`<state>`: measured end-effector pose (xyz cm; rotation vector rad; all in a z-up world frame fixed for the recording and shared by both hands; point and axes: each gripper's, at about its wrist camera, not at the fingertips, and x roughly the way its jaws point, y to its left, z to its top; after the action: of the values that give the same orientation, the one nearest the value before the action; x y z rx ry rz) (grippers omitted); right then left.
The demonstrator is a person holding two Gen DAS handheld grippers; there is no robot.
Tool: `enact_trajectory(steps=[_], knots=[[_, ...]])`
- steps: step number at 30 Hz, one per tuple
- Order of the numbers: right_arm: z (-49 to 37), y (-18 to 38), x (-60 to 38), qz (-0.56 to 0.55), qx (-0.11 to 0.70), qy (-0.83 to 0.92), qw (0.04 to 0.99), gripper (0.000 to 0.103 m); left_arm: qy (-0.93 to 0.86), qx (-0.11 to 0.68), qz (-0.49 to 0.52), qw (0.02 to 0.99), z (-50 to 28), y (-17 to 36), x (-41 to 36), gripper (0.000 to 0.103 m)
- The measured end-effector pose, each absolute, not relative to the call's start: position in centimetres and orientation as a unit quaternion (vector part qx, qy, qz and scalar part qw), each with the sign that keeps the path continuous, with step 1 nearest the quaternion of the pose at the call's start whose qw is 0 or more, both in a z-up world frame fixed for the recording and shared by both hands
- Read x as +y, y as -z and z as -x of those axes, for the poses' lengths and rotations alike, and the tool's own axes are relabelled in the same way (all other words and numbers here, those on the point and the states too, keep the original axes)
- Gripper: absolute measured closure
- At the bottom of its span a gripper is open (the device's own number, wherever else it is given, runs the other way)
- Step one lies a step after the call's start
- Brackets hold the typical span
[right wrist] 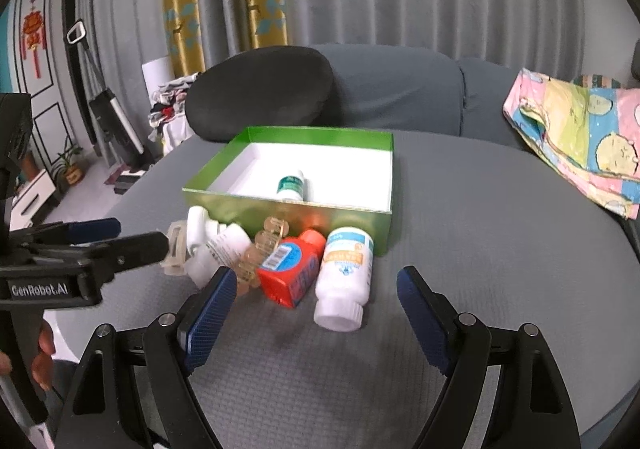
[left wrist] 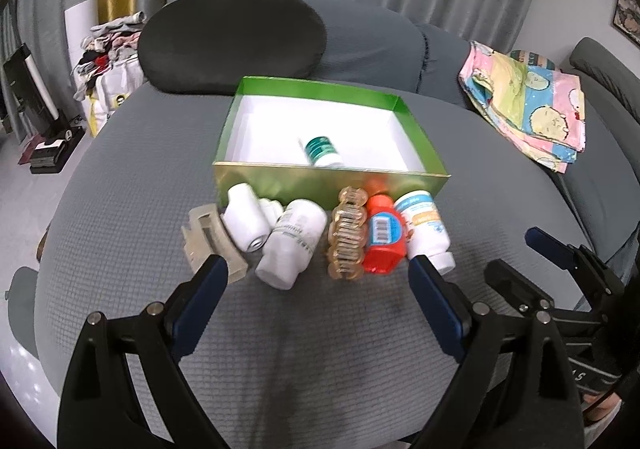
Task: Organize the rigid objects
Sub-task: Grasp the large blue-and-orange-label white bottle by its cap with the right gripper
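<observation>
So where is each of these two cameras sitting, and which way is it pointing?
Left wrist view: rides the left gripper, angled down at the bottles before the green box; own open fingers show, the right gripper at the right edge.
Right wrist view: rides the right gripper, facing the same box from further right; own open fingers, the left gripper and a hand show.
Shared: box, red bottle, both grippers.

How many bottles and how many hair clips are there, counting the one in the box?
White bottles: 4
Red bottle: 1
Hair clips: 2
Total: 7
</observation>
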<state>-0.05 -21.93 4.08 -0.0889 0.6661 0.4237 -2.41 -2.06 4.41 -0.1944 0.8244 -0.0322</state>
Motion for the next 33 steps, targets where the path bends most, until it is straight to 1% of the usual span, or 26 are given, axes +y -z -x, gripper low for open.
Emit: enact_trajectory(steps=[9,17,21,26,33], knots=[[0.5,-0.9,-22.6,0.024,0.362,-0.235,0.902,0.02,-0.002,0.427,0.099,0.899,3.2,-1.5,-0.9,0.012],[-0.9,1.8,-24.7,-0.011,0.396,-0.221,0.891,0.02,0.062,0.456,0.11,0.881,1.8,-0.5,-4.7,0.012],[-1.8,2.4,-25.1,-0.016,0.396,-0.226,0.89,0.02,0.119,0.457,0.151,0.868,0.1,-0.9,-6.6,0.012],[-3.2,3.3,-25.2,-0.033,0.401,-0.236,0.885,0.02,0.148,0.465,0.184,0.853,-2.2,-0.8,-8.5,0.012],[-5.8,4.4,-25.3,-0.079,0.41,-0.257,0.872,0.027,0.174,0.494,0.219,0.823,-4.9,0.4,-10.4,0.013]])
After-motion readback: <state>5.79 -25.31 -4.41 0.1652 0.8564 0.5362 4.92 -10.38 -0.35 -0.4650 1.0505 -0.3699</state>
